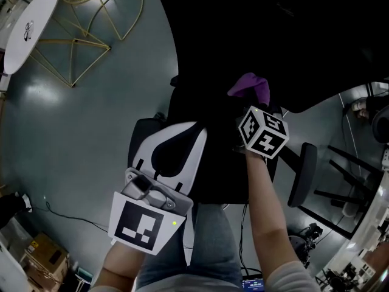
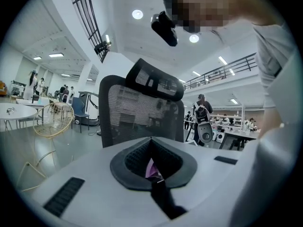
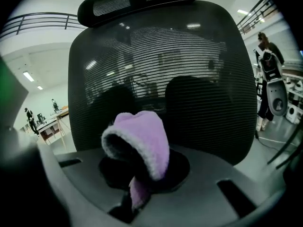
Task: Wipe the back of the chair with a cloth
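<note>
right gripper (image 3: 140, 176) clamped on purple cloth (image 3: 144, 141) facing chair back (image 3: 189, 56), left gripper (image 2: 151, 142) closed, open floor (image 1: 79, 139) leftward

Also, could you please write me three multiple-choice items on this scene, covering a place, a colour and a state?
1. Where does the round white table lie in the head view?
A. upper left
B. lower right
C. centre

2. What colour is the cloth?
A. green
B. purple
C. yellow

3. How does the right gripper stand?
A. open and empty
B. shut on the cloth
C. lying on the floor

Answers:
1 A, it fills the head view's top left corner.
2 B, its fleece shows purple in the right gripper view.
3 B, its jaws pinch the cloth in front of the mesh chair back.
</note>
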Demonstrator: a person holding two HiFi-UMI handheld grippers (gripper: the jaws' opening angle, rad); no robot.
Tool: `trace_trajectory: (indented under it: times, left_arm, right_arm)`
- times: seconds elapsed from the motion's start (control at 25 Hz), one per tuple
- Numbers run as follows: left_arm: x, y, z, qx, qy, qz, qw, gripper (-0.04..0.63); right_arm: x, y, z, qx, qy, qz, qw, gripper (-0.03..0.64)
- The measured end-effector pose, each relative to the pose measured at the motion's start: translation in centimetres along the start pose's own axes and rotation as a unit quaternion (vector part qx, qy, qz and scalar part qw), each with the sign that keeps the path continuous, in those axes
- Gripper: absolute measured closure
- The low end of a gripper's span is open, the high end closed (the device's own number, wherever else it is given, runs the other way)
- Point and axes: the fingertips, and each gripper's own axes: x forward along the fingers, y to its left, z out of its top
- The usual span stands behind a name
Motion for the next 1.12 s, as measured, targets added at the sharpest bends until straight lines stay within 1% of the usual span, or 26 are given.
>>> trace_trajectory:
  times: [0.2, 0.48, 0.84, 1.12]
  left_arm:
    - [-1.7, 1.5, 0.1, -0.005, -0.004, 0.015, 0.9999, 0.583]
    - [-3.5, 3.0, 0.3, -0.01, -0.008, 0.029, 0.9995, 0.583]
    - [-5.8, 5.1, 0.0, -0.022, -0.013, 0.056, 0.9981, 0.583]
    - [-7.2, 6.2, -0.1, -0.029, -0.016, 0.071, 0.997, 0.583]
  right_arm:
    - [0.0, 1.8, 0.0, 0.005, 0.0, 0.004, 1.0, 0.571]
    - [0.7, 8.0, -0.4, -0.019, 0.008, 0.05, 0.999, 0.571]
    - [1.5, 15.3, -1.3, -0.063, 0.02, 0.105, 0.992, 0.571]
    - [1.6, 16.2, -1.6, -0.053, 0.015, 0.11, 0.992, 0.571]
